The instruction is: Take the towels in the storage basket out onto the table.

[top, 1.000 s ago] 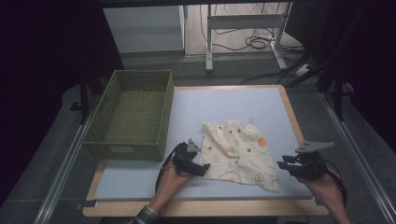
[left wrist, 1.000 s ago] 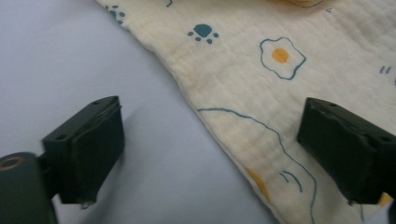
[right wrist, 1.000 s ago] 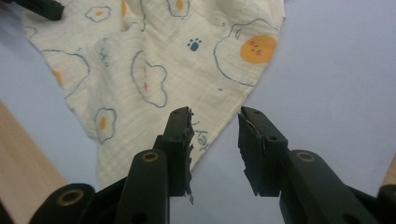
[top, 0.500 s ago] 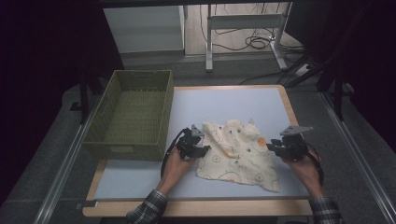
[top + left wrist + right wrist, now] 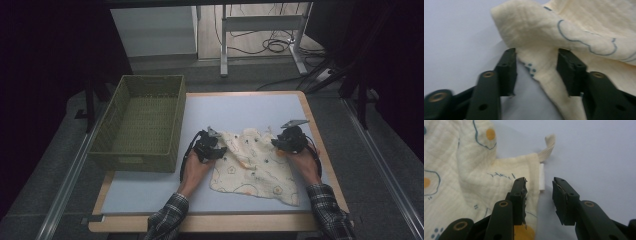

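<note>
A cream cloth printed with blue outlines and orange dots lies rumpled on the pale blue mat. My left gripper is at the cloth's far left corner. In the left gripper view a folded corner of the cloth sits between the jaws of that gripper; they have just been closing and a wide gap still stands between them. My right gripper is at the far right corner. Its jaws stand apart over the cloth's edge, with a white label and a hanging loop just ahead.
A green woven basket stands at the left, partly on the table. The wooden table rim runs close to the right hand. Desk legs and cables lie on the floor beyond the table.
Both hands have moved away from me to the cloth's far corners, the right one also inward. The left jaws have narrowed around the cloth's corner.
</note>
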The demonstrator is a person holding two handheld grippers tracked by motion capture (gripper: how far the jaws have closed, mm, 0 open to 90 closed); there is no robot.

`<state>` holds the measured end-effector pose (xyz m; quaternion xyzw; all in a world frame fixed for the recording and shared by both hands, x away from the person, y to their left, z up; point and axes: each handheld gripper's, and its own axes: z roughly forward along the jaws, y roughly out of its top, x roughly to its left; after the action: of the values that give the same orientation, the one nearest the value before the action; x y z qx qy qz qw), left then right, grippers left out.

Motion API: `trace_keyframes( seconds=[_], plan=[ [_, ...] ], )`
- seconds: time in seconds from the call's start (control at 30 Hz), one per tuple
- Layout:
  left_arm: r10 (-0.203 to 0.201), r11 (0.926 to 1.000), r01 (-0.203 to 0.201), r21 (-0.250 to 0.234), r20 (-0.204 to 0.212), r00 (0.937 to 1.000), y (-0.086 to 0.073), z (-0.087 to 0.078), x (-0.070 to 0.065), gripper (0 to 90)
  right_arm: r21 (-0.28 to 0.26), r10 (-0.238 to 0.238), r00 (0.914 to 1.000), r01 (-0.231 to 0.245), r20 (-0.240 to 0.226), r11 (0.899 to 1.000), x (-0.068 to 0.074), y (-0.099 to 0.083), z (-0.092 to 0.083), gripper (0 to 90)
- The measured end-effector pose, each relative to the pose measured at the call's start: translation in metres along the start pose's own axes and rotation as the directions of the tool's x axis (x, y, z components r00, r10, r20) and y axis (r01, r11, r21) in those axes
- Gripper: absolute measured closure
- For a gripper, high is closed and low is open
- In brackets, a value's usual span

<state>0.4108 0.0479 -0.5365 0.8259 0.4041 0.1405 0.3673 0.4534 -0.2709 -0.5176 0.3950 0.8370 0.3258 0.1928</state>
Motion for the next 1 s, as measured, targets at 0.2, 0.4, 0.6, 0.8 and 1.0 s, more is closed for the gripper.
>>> trace_keyframes(
  seconds=[0.2, 0.4, 0.6, 0.8, 1.0],
  plan=[
    [-0.011, 0.9999, 0.011, -0.005, 0.037, 0.9993, 0.000, -0.002, 0.000, 88.1, 0.017, -0.022, 0.9991, 0.021, 0.036, 1.000, 0.003, 0.000, -0.004, 89.0],
    [-0.027, 0.9994, 0.026, 0.022, 0.048, 0.9985, -0.001, -0.009, 0.002, 81.6, -0.004, 0.062, 0.9891, -0.062, 0.134, 0.998, -0.026, -0.011, -0.031, 88.0],
    [-0.046, 0.9989, 0.046, -0.007, 0.012, 0.9989, 0.015, -0.014, 0.007, 58.1, -0.011, 0.130, 0.9840, -0.130, 0.122, 0.991, -0.042, -0.027, -0.043, 73.5],
    [-0.068, 0.9976, 0.068, -0.014, -0.045, 0.9967, 0.040, -0.007, 0.021, 57.7, -0.033, 0.150, 0.9834, -0.148, 0.102, 0.988, -0.047, -0.022, -0.044, 69.9],
    [-0.112, 0.9928, 0.112, 0.043, -0.005, 0.9937, 0.052, 0.017, 0.033, 58.2, -0.025, 0.161, 0.9826, -0.160, 0.092, 0.987, -0.050, -0.015, -0.031, 65.5]
  ],
)
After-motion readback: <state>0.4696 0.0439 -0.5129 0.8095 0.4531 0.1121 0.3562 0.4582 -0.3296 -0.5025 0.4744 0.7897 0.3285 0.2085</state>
